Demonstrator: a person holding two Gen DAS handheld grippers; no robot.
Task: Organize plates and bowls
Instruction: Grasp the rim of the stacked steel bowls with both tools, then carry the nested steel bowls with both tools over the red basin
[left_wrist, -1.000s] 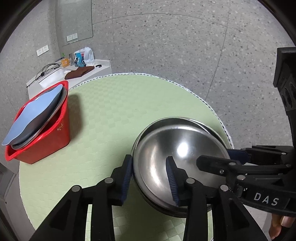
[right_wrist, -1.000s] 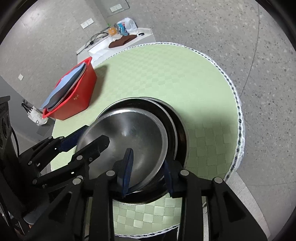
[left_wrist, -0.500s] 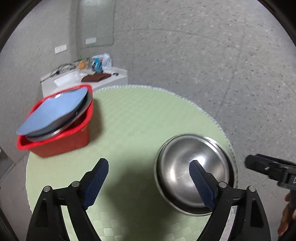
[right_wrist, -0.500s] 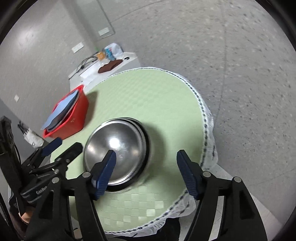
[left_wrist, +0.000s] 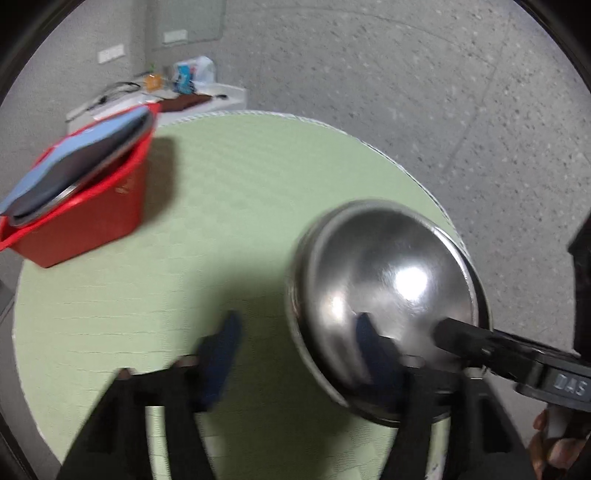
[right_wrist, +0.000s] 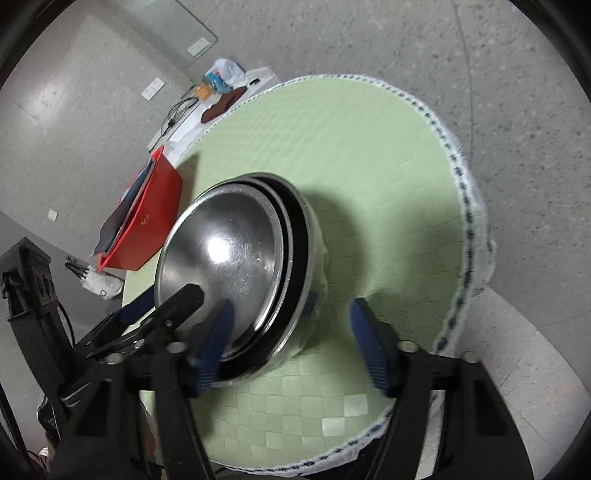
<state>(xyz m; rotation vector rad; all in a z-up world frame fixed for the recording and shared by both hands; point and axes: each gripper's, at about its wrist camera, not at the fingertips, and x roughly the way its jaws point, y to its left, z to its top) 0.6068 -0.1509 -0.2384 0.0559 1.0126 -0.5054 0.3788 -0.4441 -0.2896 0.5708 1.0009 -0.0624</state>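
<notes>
A stack of nested steel bowls (left_wrist: 388, 288) (right_wrist: 236, 266) stands on the near part of the round green table (left_wrist: 229, 206) (right_wrist: 369, 166). My left gripper (left_wrist: 295, 354) is open, its jaws straddling the stack's near left rim; its right finger (left_wrist: 369, 347) is over the top bowl. It also shows in the right wrist view (right_wrist: 159, 310). My right gripper (right_wrist: 291, 339) is open, its left finger (right_wrist: 214, 336) inside the top bowl's near rim, its right finger outside the stack. It also shows in the left wrist view (left_wrist: 480, 343). Neither is closed on the bowls.
A red basket (left_wrist: 92, 210) (right_wrist: 151, 218) at the table's far left holds tilted plates (left_wrist: 74, 158), blue-grey on top. A low white side table (left_wrist: 184, 99) with cables and a bag stands behind. The table's white-trimmed edge (right_wrist: 461, 177) is at right, grey floor beyond.
Both grippers let go of the bowls and pulled back half a second ago. Now both have come down again around the stack's near rim, jaws narrower but open.
</notes>
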